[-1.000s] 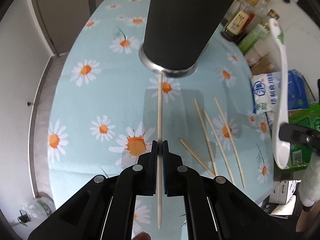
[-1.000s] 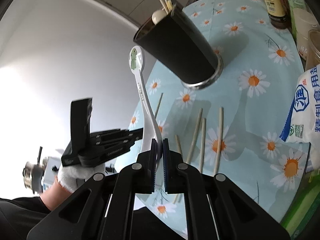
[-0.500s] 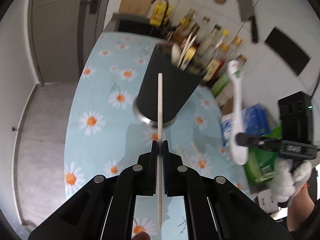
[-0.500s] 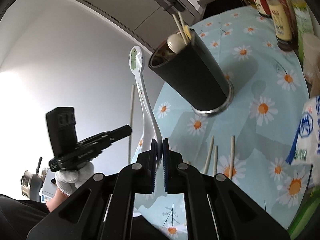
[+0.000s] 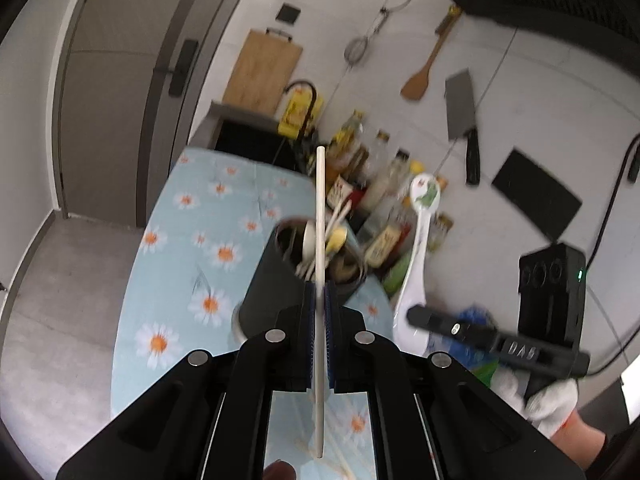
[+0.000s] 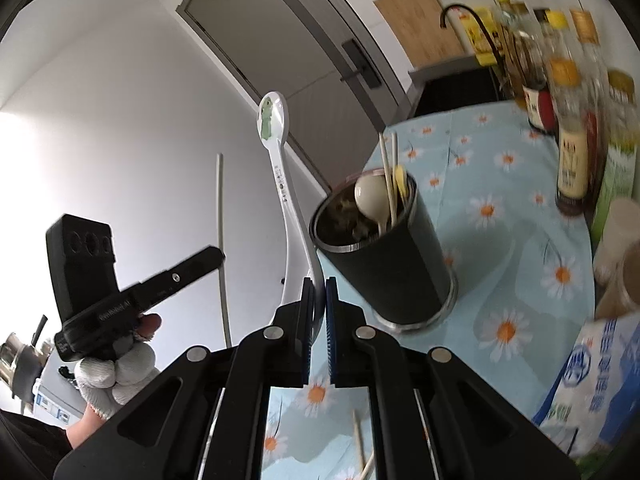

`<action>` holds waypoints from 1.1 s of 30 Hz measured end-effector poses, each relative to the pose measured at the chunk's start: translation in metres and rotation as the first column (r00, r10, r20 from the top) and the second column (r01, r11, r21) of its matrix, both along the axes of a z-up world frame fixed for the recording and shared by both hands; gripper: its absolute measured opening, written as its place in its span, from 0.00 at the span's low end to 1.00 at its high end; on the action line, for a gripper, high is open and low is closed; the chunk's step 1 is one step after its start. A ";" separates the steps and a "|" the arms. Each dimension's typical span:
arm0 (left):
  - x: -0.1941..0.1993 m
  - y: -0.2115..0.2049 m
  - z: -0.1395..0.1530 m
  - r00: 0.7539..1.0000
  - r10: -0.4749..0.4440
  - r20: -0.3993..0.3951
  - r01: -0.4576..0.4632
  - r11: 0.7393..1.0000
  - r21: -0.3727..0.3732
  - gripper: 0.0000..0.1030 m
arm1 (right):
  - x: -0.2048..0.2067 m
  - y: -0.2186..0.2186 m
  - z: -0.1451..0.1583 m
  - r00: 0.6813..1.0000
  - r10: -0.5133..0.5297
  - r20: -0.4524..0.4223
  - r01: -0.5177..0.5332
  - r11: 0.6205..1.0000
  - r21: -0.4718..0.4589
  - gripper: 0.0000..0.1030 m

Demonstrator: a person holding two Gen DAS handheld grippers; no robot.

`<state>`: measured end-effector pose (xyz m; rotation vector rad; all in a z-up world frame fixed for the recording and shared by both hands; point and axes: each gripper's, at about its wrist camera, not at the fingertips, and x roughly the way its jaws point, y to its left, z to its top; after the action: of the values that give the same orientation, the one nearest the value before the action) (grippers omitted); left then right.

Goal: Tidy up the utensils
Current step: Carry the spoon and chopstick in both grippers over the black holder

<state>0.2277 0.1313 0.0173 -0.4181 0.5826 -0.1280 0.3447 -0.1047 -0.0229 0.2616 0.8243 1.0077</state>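
Note:
My left gripper (image 5: 319, 292) is shut on a pale chopstick (image 5: 320, 208) that stands upright through its jaws, in front of the black utensil cup (image 5: 268, 284). The cup holds a spoon and several chopsticks. My right gripper (image 6: 319, 292) is shut on the bowl end of a white spoon (image 6: 286, 204), whose handle with a green figure points up. The cup (image 6: 396, 268) stands just right of it on the daisy tablecloth (image 6: 516, 184). Each view shows the other gripper: the left gripper (image 6: 216, 257) with its chopstick (image 6: 220, 232), and the right gripper (image 5: 414, 314) with the spoon (image 5: 420, 236).
Sauce bottles (image 5: 380, 184) line the table's far right edge (image 6: 572, 152). A blue and white bag (image 6: 596, 372) lies at the near right. Loose chopsticks (image 6: 358, 446) lie on the cloth below my grippers. A cleaver (image 5: 462, 112), spatula (image 5: 420, 80) and cutting board (image 5: 264, 72) hang on the wall.
Both grippers have risen and tilted up with the chopstick and the spoon. The cup's open top now shows, where before only its side and base were seen.

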 end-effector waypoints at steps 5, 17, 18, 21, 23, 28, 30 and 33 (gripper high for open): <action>0.012 -0.002 0.023 0.994 0.000 0.109 0.001 1.000 -0.010 0.04 | 0.011 0.004 0.013 0.997 -0.031 0.071 0.029 0.999 0.018 0.07; 0.052 0.000 0.052 0.966 0.025 0.257 -0.028 1.000 0.006 0.04 | 0.035 0.021 0.034 0.974 -0.121 0.191 0.113 0.992 0.050 0.07; 0.055 0.000 0.053 0.964 0.031 0.264 -0.034 0.999 0.008 0.04 | 0.037 0.021 0.035 0.973 -0.124 0.195 0.115 0.992 0.056 0.07; 0.062 0.001 0.054 0.957 0.039 0.288 -0.047 0.999 0.020 0.04 | 0.045 0.023 0.036 0.972 -0.131 0.196 0.119 0.990 0.072 0.07; 0.068 0.001 0.053 0.955 0.046 0.293 -0.057 0.998 0.028 0.04 | 0.049 0.026 0.037 0.963 -0.150 0.223 0.142 0.988 0.055 0.07; 0.081 0.000 0.045 0.954 0.063 0.293 -0.074 0.997 0.026 0.04 | 0.057 0.033 0.032 0.957 -0.155 0.245 0.148 0.988 0.046 0.07; 0.086 -0.001 0.040 0.953 0.065 0.295 -0.080 0.996 0.037 0.04 | 0.062 0.035 0.026 0.960 -0.155 0.232 0.150 0.988 0.041 0.07; 0.096 -0.001 0.028 0.959 0.058 0.276 -0.076 0.995 0.057 0.04 | 0.070 0.039 0.011 0.966 -0.153 0.211 0.152 0.988 0.018 0.07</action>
<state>0.3240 0.1301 0.0449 -0.3473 0.2981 -0.0992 0.4149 -0.0658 -0.0118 0.2115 0.6004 0.8745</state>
